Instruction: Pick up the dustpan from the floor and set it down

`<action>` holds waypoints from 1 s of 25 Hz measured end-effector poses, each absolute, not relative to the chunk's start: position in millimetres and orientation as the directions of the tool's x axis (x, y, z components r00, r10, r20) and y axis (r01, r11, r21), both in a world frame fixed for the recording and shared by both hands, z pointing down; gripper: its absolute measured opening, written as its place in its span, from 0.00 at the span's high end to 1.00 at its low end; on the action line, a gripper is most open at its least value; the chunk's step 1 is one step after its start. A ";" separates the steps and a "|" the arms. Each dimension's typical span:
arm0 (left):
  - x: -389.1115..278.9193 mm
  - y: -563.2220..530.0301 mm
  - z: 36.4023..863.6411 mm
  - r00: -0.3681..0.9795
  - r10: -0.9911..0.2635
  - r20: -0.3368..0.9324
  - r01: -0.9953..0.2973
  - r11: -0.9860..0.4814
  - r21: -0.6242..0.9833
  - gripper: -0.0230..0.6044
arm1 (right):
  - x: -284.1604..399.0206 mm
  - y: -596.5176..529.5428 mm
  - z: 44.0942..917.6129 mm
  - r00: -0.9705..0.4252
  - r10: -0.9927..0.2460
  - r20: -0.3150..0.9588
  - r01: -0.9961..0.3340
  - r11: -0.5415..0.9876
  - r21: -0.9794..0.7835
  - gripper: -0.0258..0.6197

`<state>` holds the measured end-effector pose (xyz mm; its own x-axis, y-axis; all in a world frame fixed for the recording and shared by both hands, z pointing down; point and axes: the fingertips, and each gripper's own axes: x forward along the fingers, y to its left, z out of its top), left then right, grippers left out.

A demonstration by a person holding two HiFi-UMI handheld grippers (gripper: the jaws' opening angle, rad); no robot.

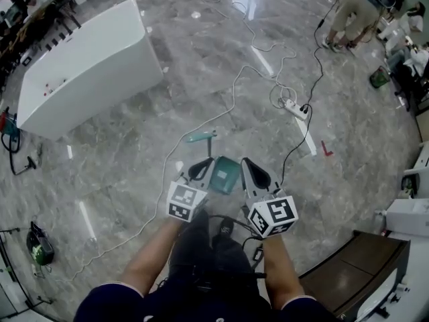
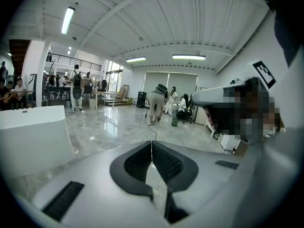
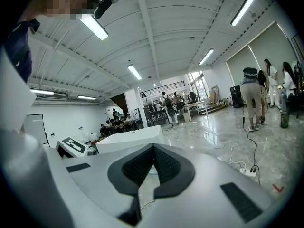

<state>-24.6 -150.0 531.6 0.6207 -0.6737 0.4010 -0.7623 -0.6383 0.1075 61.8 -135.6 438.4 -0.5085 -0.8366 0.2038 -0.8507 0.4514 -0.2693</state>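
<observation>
The left gripper (image 1: pixel 205 165) is being held low over the gray marble floor (image 1: pixel 134 153). In the left gripper view the left gripper (image 2: pixel 151 144) is being shown with its black pads (image 2: pixel 137 163) pressed together along a thin line, and nothing is being gripped between them. The right gripper (image 1: pixel 248 166) is being held just beside it. In the right gripper view the right gripper (image 3: pixel 153 147) is likewise being shown with its jaw tips meeting and nothing caught between them. A marker cube (image 1: pixel 184 202) is being carried on the left gripper and another marker cube (image 1: pixel 275 215) on the right one.

The teal dustpan (image 1: pixel 224 174) is lying on the floor, showing in the head view between the two grippers, and no contact with either is being shown. Just beyond it a teal handle-like piece (image 1: pixel 201 137) is lying on the floor; whether it is joined to the dustpan cannot be told.

Toward the far left a large white block (image 1: pixel 87 66) is standing on the floor. To the far right of the dustpan a white power strip (image 1: pixel 295 109) is lying among trailing cables (image 1: pixel 231 92), with a small red mark (image 1: pixel 326 149) near it. Farther off, a person (image 1: pixel 355 12) is bending over near the floor's far right corner.
</observation>
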 end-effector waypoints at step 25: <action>-40.3 -263.1 737.2 0.438 -0.713 0.548 -0.892 -0.423 0.163 0.66 | 53.6 -171.7 550.3 -0.522 -0.783 0.338 -0.848 0.434 -0.304 0.95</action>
<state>-40.3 -263.1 737.2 0.4380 -0.7127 0.5479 -0.8915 -0.4225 0.1631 53.6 -171.7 550.3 -0.5222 -0.7830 0.3380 -0.8480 0.4345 -0.3036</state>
